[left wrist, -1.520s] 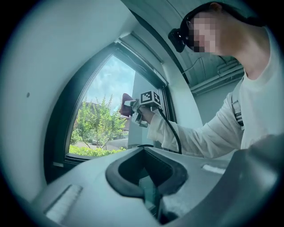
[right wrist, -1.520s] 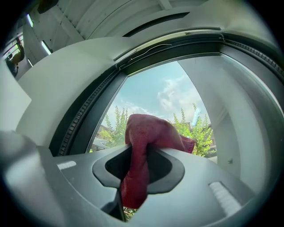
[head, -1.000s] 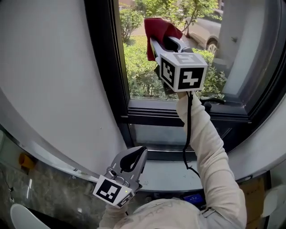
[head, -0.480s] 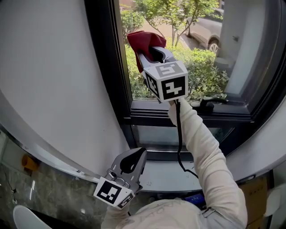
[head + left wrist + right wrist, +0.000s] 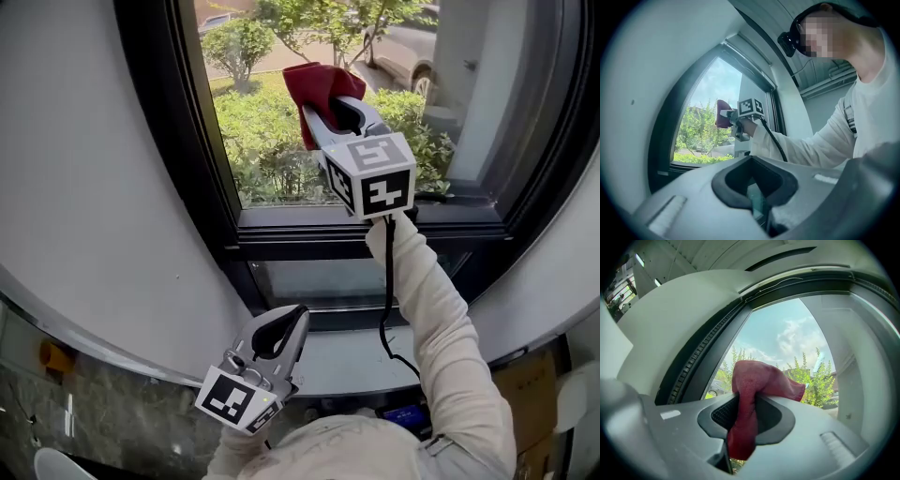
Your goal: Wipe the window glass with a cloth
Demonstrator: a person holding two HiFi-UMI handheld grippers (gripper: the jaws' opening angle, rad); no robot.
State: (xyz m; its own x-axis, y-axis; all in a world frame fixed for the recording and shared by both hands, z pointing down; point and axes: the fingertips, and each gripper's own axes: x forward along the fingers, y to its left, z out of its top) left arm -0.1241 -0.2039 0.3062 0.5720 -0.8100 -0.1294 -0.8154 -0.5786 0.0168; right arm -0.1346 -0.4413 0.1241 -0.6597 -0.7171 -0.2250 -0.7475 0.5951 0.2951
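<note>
The soft red fabric cloth [image 5: 757, 380] is clamped mid-fold by the right gripper [image 5: 743, 420] and held at the clear window glass [image 5: 267, 141]. It is judged light, limp and non-fragile. The left gripper [image 5: 757, 204] is closed and empty.

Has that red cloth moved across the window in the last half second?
Yes. The red cloth, pinched in the right tool, has swung rightward, away from the window's dark left frame, which it nearly touched half a second ago.

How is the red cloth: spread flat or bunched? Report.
Bunched: the red cloth is clamped in a wad between the right gripper's jaws, its crumpled end bulging toward the window glass.
</note>
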